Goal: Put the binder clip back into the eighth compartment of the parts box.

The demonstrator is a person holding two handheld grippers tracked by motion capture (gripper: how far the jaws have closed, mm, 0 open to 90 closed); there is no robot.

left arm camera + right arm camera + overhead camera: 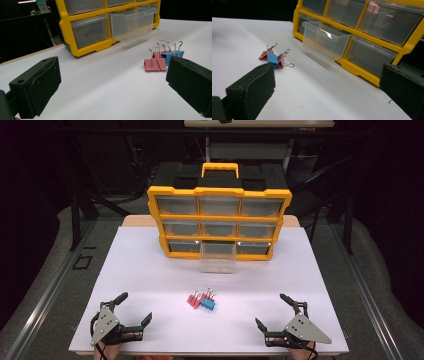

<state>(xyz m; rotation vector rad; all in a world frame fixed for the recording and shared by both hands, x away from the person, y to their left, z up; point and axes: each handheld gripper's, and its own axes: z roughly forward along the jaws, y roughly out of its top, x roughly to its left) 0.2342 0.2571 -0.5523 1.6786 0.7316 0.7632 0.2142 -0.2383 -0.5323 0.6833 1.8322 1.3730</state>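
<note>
A small heap of binder clips lies mid-table: pink clips (193, 300) (155, 64) (264, 56) beside a blue clip (208, 303) (175, 53) (272, 59). Behind them stands a yellow drawer organiser (219, 222) (65, 27) (409, 45) with its bottom middle clear drawer (218, 258) (131, 23) (324, 42) pulled out. My left gripper (134, 308) (112, 82) rests open near the front left edge, nothing between its jaws. My right gripper (271, 311) (329, 92) rests open near the front right edge, also empty. Both sit well short of the clips.
The white table top (150, 270) has bare room all around the clips. Its front edge runs just under both grippers. Dark floor, metal rails and frame legs surround the table; the organiser's yellow carrying handle (219, 169) sticks up at the back.
</note>
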